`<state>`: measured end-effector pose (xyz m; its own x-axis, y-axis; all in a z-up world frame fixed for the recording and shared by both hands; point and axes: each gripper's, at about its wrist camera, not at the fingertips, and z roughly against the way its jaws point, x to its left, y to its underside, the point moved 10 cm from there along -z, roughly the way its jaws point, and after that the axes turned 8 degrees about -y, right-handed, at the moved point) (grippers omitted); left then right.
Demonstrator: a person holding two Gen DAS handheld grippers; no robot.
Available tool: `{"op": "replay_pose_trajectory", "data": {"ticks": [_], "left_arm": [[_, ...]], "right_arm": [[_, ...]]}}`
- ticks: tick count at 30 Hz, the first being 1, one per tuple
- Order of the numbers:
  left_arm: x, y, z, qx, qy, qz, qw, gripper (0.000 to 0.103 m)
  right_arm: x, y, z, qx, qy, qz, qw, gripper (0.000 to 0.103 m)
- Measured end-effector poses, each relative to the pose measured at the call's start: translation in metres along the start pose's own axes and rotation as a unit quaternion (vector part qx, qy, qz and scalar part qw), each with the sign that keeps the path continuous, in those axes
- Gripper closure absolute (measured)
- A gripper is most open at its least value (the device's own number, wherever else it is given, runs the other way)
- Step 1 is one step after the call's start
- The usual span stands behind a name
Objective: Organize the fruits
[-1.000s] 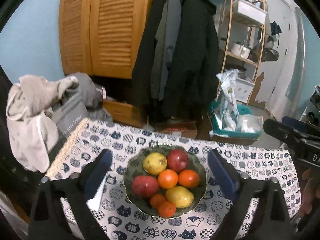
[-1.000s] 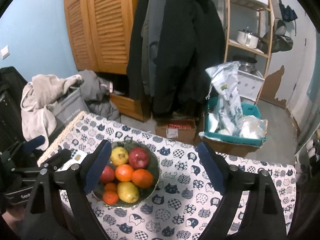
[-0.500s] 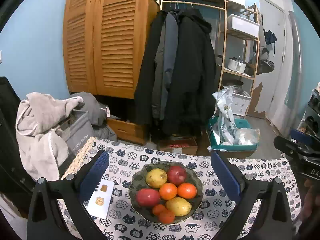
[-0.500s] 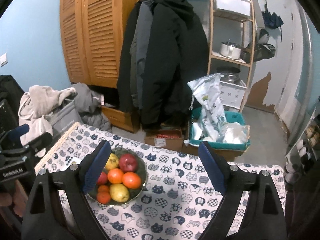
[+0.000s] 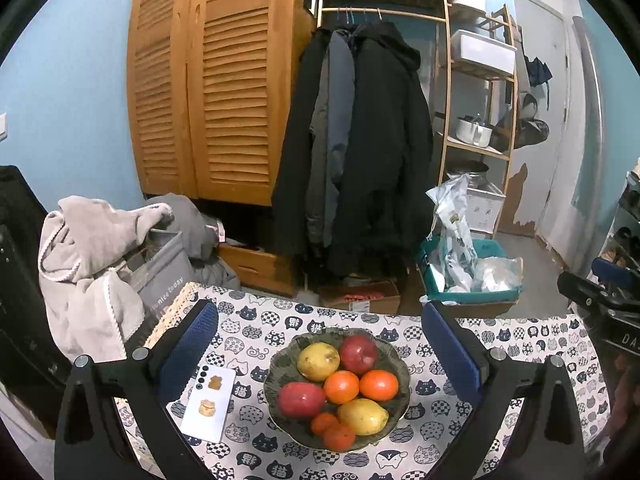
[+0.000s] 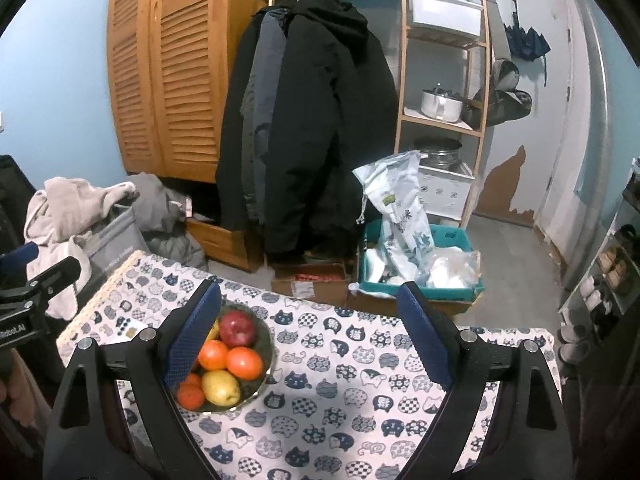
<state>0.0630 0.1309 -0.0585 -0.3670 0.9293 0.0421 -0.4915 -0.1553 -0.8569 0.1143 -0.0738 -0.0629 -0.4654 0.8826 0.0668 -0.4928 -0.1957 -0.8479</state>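
A dark scalloped bowl (image 5: pixel 280 364) sits on the cat-print tablecloth (image 5: pixel 532 344), filled with red apples (image 5: pixel 358 354), oranges (image 5: pixel 379 385), small tangerines and yellow pears (image 5: pixel 318 361). My left gripper (image 5: pixel 320 344) hangs open well above and behind the bowl, nothing between its blue pads. In the right wrist view the same bowl (image 6: pixel 266 344) lies at the lower left, partly behind the left finger. My right gripper (image 6: pixel 310 332) is open and empty over the cloth (image 6: pixel 360 392). Each gripper shows at the edge of the other's view.
A white phone (image 5: pixel 209 404) lies on the cloth left of the bowl. Beyond the table's far edge stand a grey hamper with clothes (image 5: pixel 120 256), hanging dark coats (image 5: pixel 360 152), a cardboard box (image 6: pixel 310 284), a teal crate with bags (image 6: pixel 420 260) and a wooden shelf (image 6: pixel 444 92).
Both grippers have risen and drawn back from the bowl, which now looks smaller and lower in each view. The phone came into sight left of the bowl. Both stay open.
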Motion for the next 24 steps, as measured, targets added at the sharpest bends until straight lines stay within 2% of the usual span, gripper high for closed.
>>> {"op": "replay_pose_trajectory", "data": {"ticks": [24], "left_arm": [[-0.0039, 0.0007, 0.001, -0.003, 0.003, -0.001, 1.0, 0.0]], "right_arm": [[-0.0077, -0.0011, 0.0038, -0.006, 0.007, -0.002, 1.0, 0.015]]}}
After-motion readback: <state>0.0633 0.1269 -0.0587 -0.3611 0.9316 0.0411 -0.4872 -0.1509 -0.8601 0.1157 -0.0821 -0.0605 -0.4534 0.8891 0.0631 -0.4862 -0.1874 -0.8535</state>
